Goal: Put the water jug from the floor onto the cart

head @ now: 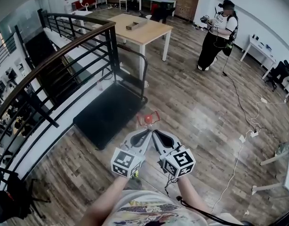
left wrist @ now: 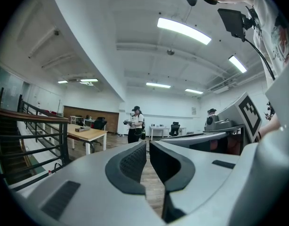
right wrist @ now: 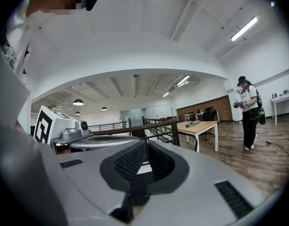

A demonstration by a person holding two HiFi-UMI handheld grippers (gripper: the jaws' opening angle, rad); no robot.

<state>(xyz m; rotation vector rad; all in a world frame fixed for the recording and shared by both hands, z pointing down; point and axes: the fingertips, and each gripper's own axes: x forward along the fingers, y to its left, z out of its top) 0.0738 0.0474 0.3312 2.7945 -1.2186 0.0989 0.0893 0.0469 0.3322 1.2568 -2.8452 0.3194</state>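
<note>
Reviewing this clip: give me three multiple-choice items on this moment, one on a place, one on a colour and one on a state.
1. Where is the flat black platform cart with the tubular push handle?
A. on top of a table
B. on the wooden floor beside the dark metal railing
C. against the right-hand wall

2. What colour are the trousers of the standing person across the room?
A. black
B. red
C. white

3. How do the jaws of the right gripper stand?
A. spread wide
B. clamped on a table leg
C. closed together with nothing between them

Answers:
1. B, the head view shows the cart lying on the planks along the railing.
2. A, the trousers are dark below a white top.
3. C, the right gripper view shows the ribbed pads nearly meeting and empty.
</note>
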